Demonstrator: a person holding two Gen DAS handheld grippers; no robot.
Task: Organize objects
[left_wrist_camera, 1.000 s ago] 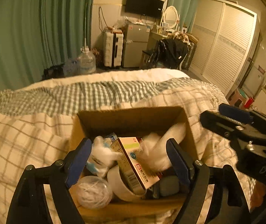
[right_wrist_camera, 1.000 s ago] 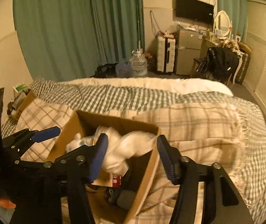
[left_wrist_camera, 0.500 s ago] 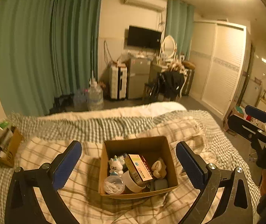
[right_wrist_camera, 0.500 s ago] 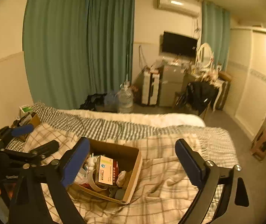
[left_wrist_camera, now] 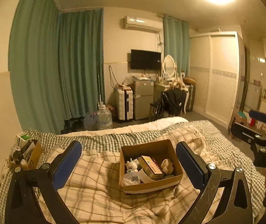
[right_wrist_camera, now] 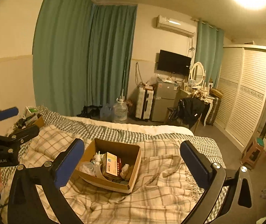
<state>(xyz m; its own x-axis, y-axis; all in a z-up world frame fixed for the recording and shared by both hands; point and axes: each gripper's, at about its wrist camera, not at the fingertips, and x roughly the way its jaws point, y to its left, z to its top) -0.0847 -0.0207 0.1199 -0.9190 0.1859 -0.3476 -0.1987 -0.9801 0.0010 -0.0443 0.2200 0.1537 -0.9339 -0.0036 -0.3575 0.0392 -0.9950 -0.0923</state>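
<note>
Cardboard box (left_wrist_camera: pixel 151 183) on blanket (left_wrist_camera: pixel 95 186), well beyond both grippers' wide-spread, empty jaws

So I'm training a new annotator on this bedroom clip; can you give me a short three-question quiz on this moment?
1. True or false: the left gripper is shut on something.
2. Where does the cardboard box sit? A) on the floor B) on the plaid blanket C) on a chair
3. Fill in: the white plush toy lies ____ the cardboard box.

Key: 1 false, both it and the right gripper are wide open and hold nothing. 2 B. 3 inside, beside the medicine box.
</note>
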